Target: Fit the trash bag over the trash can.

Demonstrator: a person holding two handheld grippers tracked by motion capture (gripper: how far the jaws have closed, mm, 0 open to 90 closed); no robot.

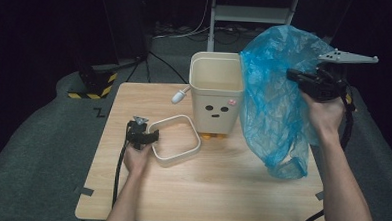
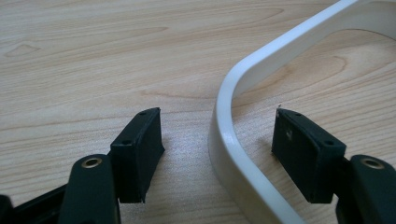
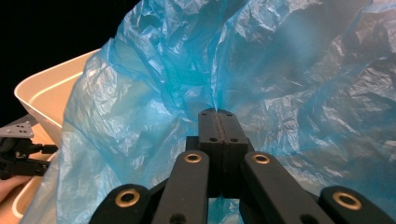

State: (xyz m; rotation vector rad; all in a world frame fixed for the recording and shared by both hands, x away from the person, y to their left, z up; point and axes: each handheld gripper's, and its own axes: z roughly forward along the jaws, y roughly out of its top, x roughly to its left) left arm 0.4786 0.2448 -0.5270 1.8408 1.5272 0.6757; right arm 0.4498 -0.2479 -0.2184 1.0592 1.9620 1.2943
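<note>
Pinching the blue bag (image 1: 274, 101) in my right claw (image 1: 291, 74) above the desk's (image 1: 215, 191) right edge, I'm straddling the ring's (image 1: 174, 159) rim with my left claw (image 1: 155, 136) wide.

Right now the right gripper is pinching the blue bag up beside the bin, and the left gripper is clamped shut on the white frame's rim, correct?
Not quite. The left gripper is open: in the left gripper view its jaws straddle the white frame without pressing it. The rest holds: the right gripper is shut on the blue bag, held up beside the bin.
</note>
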